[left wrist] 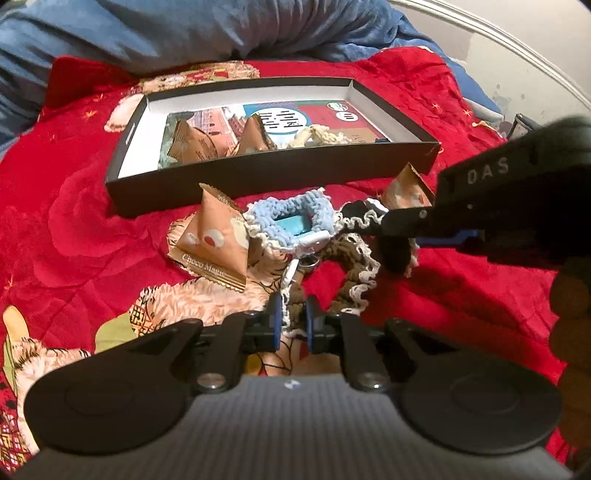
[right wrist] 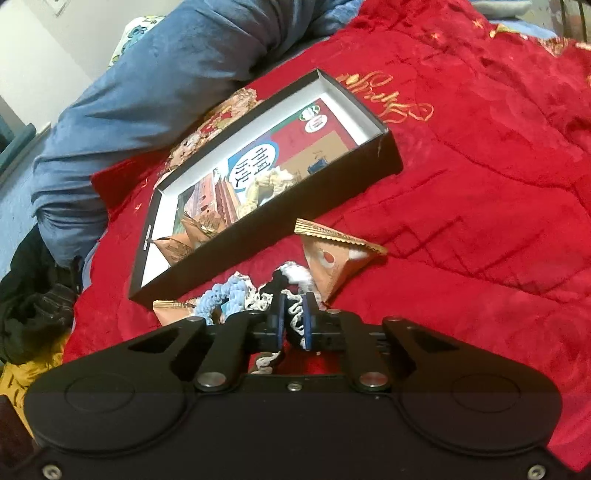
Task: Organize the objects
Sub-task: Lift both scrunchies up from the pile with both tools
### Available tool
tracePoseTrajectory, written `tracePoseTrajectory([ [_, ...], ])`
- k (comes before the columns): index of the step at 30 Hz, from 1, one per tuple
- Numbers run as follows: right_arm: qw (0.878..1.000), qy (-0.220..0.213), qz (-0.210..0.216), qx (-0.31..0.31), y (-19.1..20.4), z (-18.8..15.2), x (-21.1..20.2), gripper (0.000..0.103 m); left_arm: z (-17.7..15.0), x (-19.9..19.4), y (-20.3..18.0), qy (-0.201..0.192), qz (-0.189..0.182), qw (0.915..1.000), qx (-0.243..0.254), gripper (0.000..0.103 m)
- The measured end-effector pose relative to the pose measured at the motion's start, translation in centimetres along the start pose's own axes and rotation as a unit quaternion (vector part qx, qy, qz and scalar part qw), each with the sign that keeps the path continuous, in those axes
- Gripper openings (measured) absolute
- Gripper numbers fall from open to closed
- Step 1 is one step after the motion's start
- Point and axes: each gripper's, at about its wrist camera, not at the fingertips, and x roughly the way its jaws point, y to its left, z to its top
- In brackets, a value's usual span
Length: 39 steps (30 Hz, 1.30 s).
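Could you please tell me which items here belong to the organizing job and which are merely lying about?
Job:
black box
snack packets
blue scrunchie
brown scrunchie, in left claw
black scrunchie, in right claw

Lying about:
red blanket
blue bedding

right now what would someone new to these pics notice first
The bright red plush blanket fills both views, with a shallow black cardboard box lying open on it. In front of the box sits a tangle of crocheted scrunchies, and the left gripper and right gripper are each closed on part of it.
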Motion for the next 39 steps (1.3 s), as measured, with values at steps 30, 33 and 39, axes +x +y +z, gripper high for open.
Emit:
tracePoseTrajectory([
  [30, 0.999, -0.024, 0.041, -0.001, 0.9, 0.3, -2.1, 0.01, 1.3, -4.4, 0.4, -0.056, 0.002, 0.9973, -0.048, 0.01],
  [33, 0.999, -0.023, 0.041, -0.001, 1.0, 0.3, -2.2, 0.01, 1.4, -4.6, 0.4, -0.058, 0.0, 0.997, -0.052, 0.01],
  [39, 0.999, -0.021, 0.043, 0.001, 0.9, 0.4, -2.1, 0.01, 1.2, -4.5, 0.2, -0.057, 0.002, 0.9972, -0.048, 0.011],
])
